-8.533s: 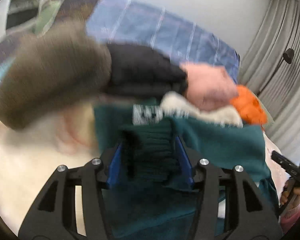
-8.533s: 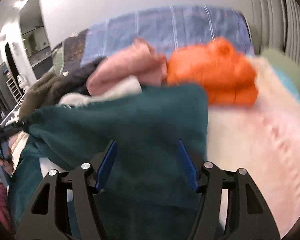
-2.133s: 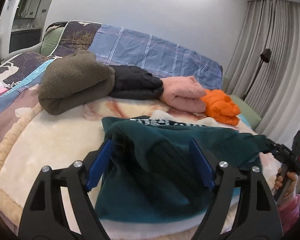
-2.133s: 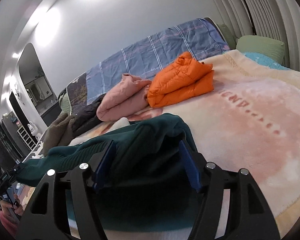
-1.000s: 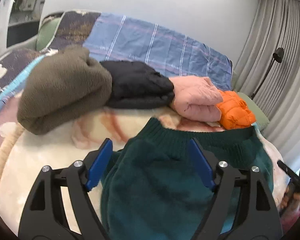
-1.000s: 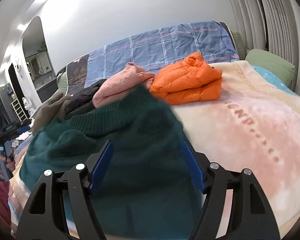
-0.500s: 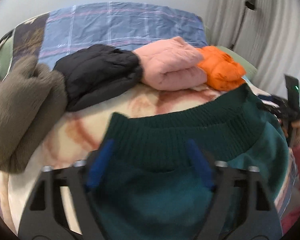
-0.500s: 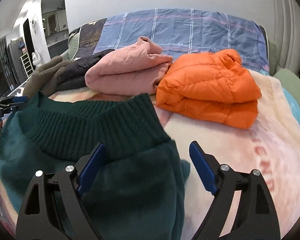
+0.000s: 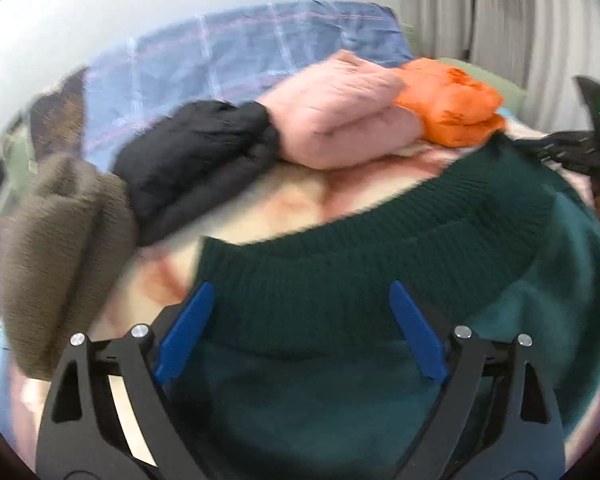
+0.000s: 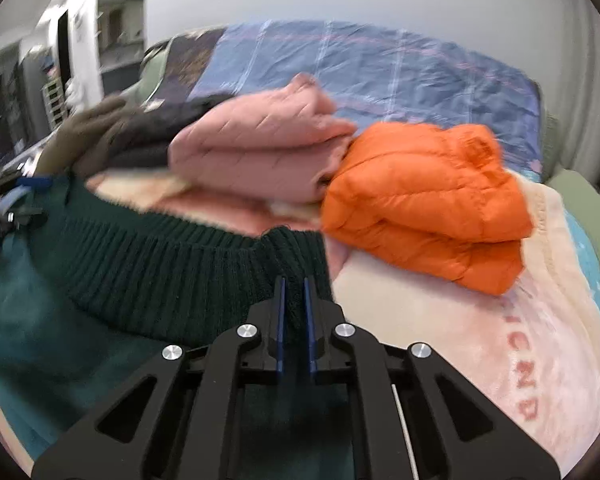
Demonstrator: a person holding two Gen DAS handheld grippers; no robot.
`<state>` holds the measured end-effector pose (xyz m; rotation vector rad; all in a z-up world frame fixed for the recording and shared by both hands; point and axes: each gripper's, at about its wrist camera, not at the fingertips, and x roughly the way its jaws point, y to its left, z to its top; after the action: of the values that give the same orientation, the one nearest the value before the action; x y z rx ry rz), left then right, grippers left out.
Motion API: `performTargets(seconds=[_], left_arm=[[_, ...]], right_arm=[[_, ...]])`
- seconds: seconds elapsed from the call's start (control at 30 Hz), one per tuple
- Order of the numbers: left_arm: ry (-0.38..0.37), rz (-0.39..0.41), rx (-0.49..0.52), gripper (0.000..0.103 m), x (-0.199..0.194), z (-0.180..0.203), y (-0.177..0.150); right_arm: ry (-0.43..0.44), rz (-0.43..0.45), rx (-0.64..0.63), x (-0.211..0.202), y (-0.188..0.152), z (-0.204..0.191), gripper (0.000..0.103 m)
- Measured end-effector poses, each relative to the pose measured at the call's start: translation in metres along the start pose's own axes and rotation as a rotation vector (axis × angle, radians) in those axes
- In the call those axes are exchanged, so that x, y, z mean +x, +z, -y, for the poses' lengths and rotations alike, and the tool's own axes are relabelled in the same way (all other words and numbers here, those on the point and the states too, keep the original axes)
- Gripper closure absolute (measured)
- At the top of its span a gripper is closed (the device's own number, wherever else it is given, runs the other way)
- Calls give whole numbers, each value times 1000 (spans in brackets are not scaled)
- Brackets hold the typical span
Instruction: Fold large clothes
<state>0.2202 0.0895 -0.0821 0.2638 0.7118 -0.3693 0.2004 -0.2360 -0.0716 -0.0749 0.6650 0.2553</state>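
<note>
A: Left gripper (image 9: 300, 334) look?
B: Matte black plastic frame w/ triangular cut-outs, blue finger pads (image 9: 184, 330), long & flat. Four round silver screws across the top of the linkage.
A: Right gripper (image 10: 294, 324)?
B: Same build: black arms, cut-outs, four silver screws, thin blue pads (image 10: 280, 324) seen edge-on. Thin white line down the right side of the frame, can't tell if it's a cable.
A: Markings?
B: None legible; both views blurred.
</note>
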Motion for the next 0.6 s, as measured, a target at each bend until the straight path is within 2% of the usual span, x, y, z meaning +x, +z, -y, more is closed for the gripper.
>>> performTargets(seconds=[0.07,0.2,0.27,0.3,0.33,0.4,0.43,0.5,0.6], left_arm=[[27,16,-14,10,1,-7,-1],[32,-15,-133,10,16,-35,-8],[-3,-14,-174,16,17,-43,-10],[-29,-6,-163,32,15,-41,-11],[-41,-6,-140,56,14,-36,-11],[0,-12,-87,83,12,-26,-11],[19,-1,-82,87,9,-24,-10],[61,79,-106,89,-12,-26,-7],[53,198,-166,90,-48,-37,0]], right_arm=[[-4,21,85,-2,4,14,96],[-10,-40,195,22,-1,33,96],[-13,-66,204,31,-4,31,96],[-22,-67,191,31,-5,27,96],[-28,-65,183,30,-5,25,96],[-37,-54,181,26,-3,22,96],[-37,-39,193,20,-1,22,96],[-36,10,212,7,1,25,96],[-32,97,237,-19,6,25,96]])
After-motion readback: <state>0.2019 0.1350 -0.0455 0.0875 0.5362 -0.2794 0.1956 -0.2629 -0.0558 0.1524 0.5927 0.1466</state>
